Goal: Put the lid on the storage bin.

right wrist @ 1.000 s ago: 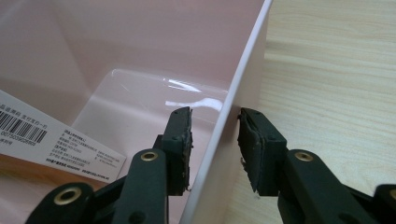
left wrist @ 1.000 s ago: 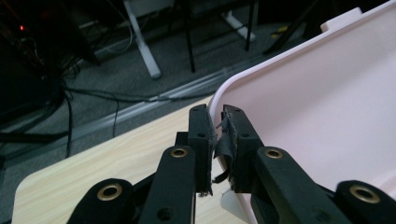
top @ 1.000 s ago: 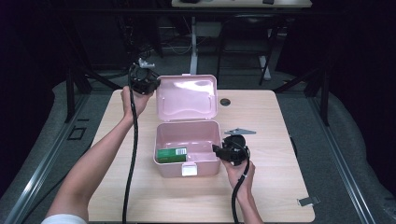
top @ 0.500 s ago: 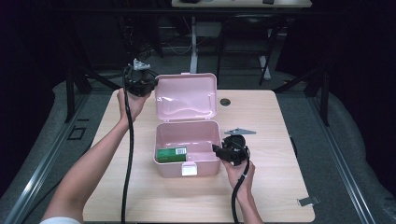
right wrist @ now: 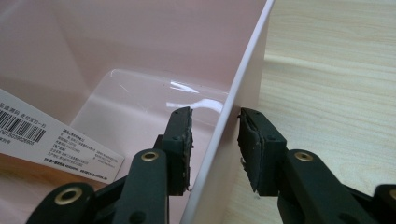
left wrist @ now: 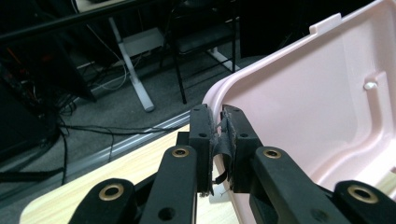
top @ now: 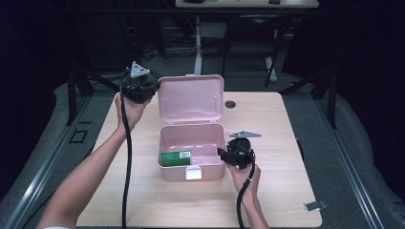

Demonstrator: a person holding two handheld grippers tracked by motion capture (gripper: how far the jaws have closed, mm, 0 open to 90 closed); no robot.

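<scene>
Left gripper is clamped shut on the rounded corner edge of the pink lid; its two pads pinch the rim at the centre of the left gripper view. In the high view this left gripper sits left of centre in the upper half, at the lid's left edge, and the lid stands raised behind the box.

Right gripper straddles the right wall of the pink box, one jaw inside and one outside. The outer pad lies against the wall; a narrow gap shows between the inner pad and the wall, so whether it truly grips I cannot tell. In the high view the right gripper is just right of centre, at the box's right wall.

Inside the box, a green carton lies against the lower left wall; its white barcode label shows at the left of the right gripper view. The rest of the box floor is bare pink.

Around the box the wooden table has open room on the right and along the bottom of the frame. A small dark round hole sits in the tabletop to the lid's right, and a small grey clip lies near the table's lower right corner. Beyond the table's far edge, at the top of the frame, are a dark floor, cables and desk legs.
</scene>
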